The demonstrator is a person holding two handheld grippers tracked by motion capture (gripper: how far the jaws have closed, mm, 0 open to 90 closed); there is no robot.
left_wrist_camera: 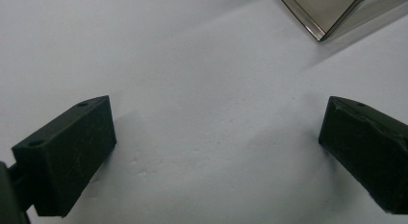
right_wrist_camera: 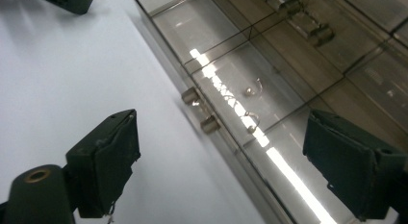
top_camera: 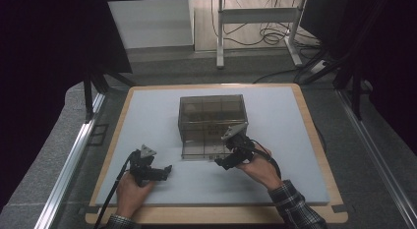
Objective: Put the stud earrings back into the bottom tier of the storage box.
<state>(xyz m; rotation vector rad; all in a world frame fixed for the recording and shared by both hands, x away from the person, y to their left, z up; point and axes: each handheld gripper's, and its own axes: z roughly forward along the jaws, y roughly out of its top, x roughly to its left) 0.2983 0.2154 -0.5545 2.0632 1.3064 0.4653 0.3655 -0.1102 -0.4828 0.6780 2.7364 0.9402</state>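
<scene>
Up close, the right tongs (right_wrist_camera: 219, 152) stand spread over the drawer's (right_wrist_camera: 231, 89) two knobs (right_wrist_camera: 201, 110); left tongs (left_wrist_camera: 216, 152) spread, empty.

Glossy smoked-plastic drawer box (top_camera: 211, 122); matt pale table mat (top_camera: 147, 121); wooden board edge (top_camera: 115, 135).

The box (top_camera: 211, 122) stands on the middle of the table (top_camera: 295, 140). The right gripper (top_camera: 222, 162) is at its near right corner. The left gripper (top_camera: 167, 171) rests left of it, nearer.
</scene>
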